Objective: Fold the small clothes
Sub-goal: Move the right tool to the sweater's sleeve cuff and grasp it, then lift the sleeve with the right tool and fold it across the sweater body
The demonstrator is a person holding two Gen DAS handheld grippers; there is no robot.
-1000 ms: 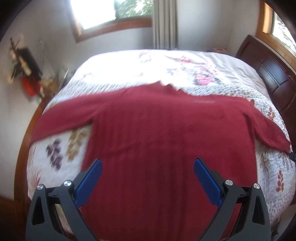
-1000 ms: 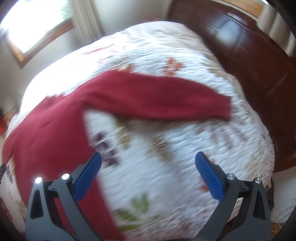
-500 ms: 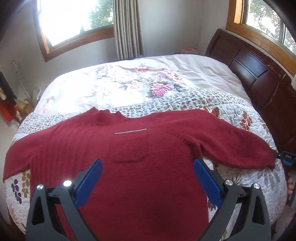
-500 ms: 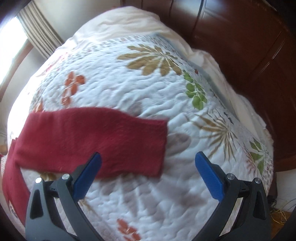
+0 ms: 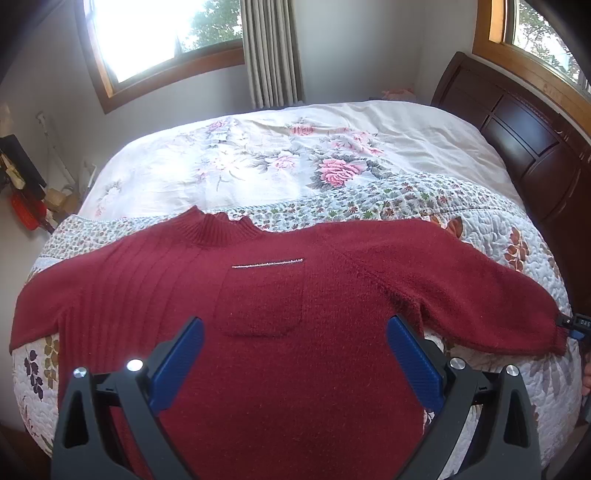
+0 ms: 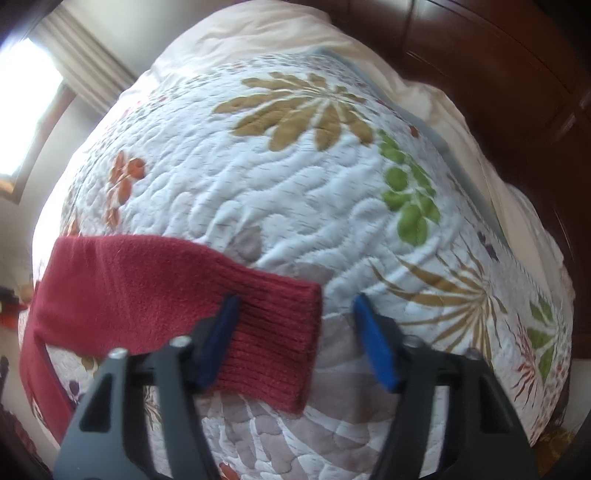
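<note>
A dark red knit sweater (image 5: 266, 306) lies flat and face up on the bed, both sleeves spread out, with a chest pocket (image 5: 262, 299) under a thin silver bar. My left gripper (image 5: 293, 354) hovers open over the sweater's lower body, nothing between its blue pads. In the right wrist view the ribbed cuff (image 6: 275, 332) of the sweater's sleeve (image 6: 129, 280) lies on the quilt. My right gripper (image 6: 295, 332) is open, partly narrowed, and straddles the cuff's end; its left pad (image 6: 221, 332) rests on the cuff. That gripper's tip (image 5: 576, 325) shows at the sleeve end in the left wrist view.
A floral quilt (image 6: 314, 192) and a rose-print sheet (image 5: 295, 162) cover the bed. A dark wooden headboard (image 5: 524, 147) stands at the right. Windows (image 5: 159, 33) and a curtain are behind. Clutter (image 5: 22, 192) sits by the left wall.
My right gripper has moved down and in onto the sleeve cuff, and its jaws have narrowed. My left gripper has swung right and now holds nearly steady over the sweater body.
</note>
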